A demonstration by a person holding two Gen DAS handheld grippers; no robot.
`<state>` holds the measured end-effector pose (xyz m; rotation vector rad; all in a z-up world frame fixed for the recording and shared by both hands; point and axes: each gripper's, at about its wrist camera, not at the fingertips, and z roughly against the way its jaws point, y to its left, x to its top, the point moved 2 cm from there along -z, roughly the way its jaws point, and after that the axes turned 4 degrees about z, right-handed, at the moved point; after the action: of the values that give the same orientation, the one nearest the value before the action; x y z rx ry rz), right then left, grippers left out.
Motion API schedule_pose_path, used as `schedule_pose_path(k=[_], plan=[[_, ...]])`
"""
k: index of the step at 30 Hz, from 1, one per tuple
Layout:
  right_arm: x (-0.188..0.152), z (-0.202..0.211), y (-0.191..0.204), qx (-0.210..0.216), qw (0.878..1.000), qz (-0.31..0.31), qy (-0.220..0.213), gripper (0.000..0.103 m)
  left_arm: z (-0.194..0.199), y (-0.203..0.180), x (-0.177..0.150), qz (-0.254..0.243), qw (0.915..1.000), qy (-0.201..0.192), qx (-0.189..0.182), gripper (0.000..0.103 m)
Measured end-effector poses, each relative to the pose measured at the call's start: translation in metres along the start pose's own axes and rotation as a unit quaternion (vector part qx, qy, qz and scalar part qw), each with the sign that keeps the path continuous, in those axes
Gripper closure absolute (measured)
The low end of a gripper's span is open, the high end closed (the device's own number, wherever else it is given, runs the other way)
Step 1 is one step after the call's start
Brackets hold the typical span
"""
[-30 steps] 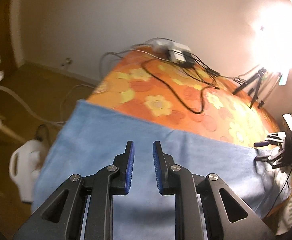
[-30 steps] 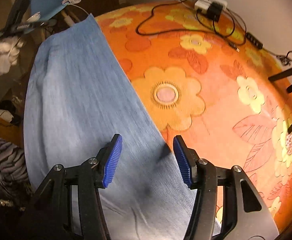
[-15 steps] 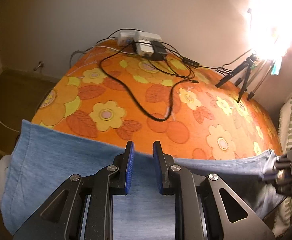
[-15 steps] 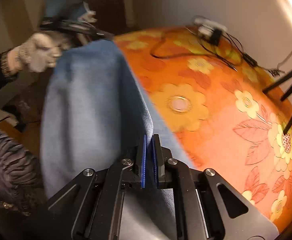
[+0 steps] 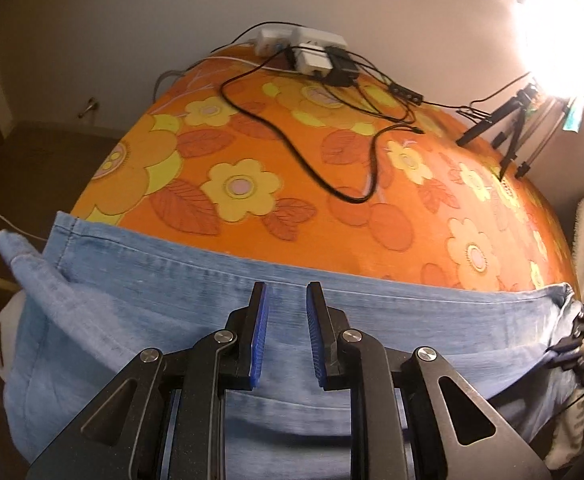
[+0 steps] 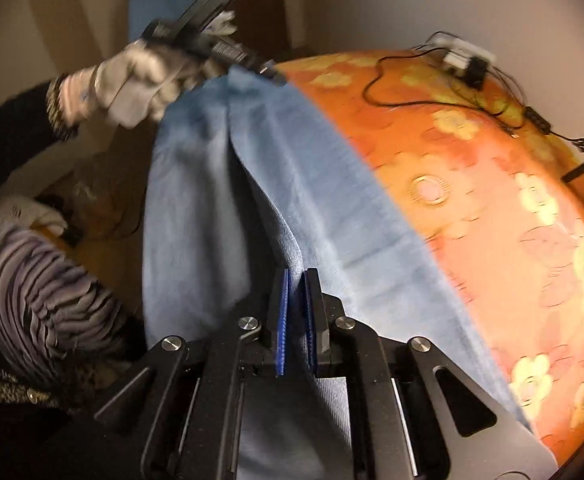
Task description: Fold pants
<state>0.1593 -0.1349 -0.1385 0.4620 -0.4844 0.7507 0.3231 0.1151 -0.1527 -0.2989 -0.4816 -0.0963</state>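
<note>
Gripping pants (image 6: 196,184) now, right gripper (image 6: 295,312) jaws closed, fabric lifted since earlier

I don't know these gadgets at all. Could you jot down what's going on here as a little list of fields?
Garment: blue denim pants, partly lifted off the surface
Surface: orange flowered cloth
Right gripper: fingers shut on a fold of the pants
Left gripper: fingers slightly apart above the denim, gripping nothing visible
Left hand: gloved, at the pants' far end
Also there: black cable, white power strip, tripod, bright lamp
</note>
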Motion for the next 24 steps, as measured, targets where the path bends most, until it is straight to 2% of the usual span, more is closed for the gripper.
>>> schedule_pose_path(k=[2, 3, 4, 6, 8, 10, 11, 13, 17, 18, 20, 22, 24], plan=[[0.003, 0.004, -0.016, 0.025, 0.999, -0.027, 0.004, 0.077, -0.003, 0.005, 0.001, 0.004, 1.0000, 0.003, 0.008, 0.085], [0.005, 0.007, -0.028, 0.009, 0.999, -0.035, -0.002, 0.062, -0.005, 0.008, 0.002, 0.005, 0.9999, 0.005, 0.014, 0.085], [0.005, 0.009, -0.038, -0.006, 0.999, -0.042, -0.003, 0.059, -0.007, 0.010, 0.002, 0.005, 0.9998, 0.007, 0.017, 0.085], [0.006, 0.007, -0.061, -0.002, 0.998, -0.068, 0.003, 0.059, -0.011, 0.012, 0.002, 0.002, 0.9996, 0.013, 0.026, 0.085], [0.006, 0.001, -0.079, -0.049, 0.996, -0.070, 0.024, 0.059, -0.014, 0.013, 0.001, -0.003, 0.9993, 0.016, 0.033, 0.085], [0.004, -0.013, -0.084, -0.064, 0.995, -0.052, 0.056, 0.059, -0.015, 0.014, 0.004, 0.001, 0.9994, 0.016, 0.030, 0.084], [0.003, -0.020, -0.083, -0.059, 0.995, -0.049, 0.070, 0.059, -0.016, 0.015, 0.006, 0.004, 0.9994, 0.015, 0.030, 0.081], [0.002, -0.029, -0.080, -0.056, 0.994, -0.038, 0.088, 0.059, -0.015, 0.018, 0.011, 0.011, 0.9994, 0.010, 0.029, 0.067], [0.001, -0.039, -0.063, -0.070, 0.992, 0.001, 0.102, 0.056, -0.010, 0.039, 0.023, 0.052, 0.9982, 0.004, 0.029, 0.059], [0.001, -0.040, -0.059, -0.072, 0.992, 0.006, 0.102, 0.057, -0.009, 0.047, 0.026, 0.070, 0.9971, 0.002, 0.031, 0.052], [0.000, -0.040, -0.050, -0.078, 0.992, 0.024, 0.098, 0.068, -0.006, 0.067, 0.033, 0.100, 0.9942, 0.001, 0.039, 0.051], [-0.002, -0.038, -0.046, -0.089, 0.990, 0.035, 0.099, 0.093, -0.005, 0.085, 0.041, 0.113, 0.9914, -0.006, 0.064, 0.051], [-0.004, -0.036, -0.043, -0.100, 0.990, 0.041, 0.096, 0.096, -0.005, 0.104, 0.046, 0.134, 0.9874, -0.008, 0.083, 0.051]])
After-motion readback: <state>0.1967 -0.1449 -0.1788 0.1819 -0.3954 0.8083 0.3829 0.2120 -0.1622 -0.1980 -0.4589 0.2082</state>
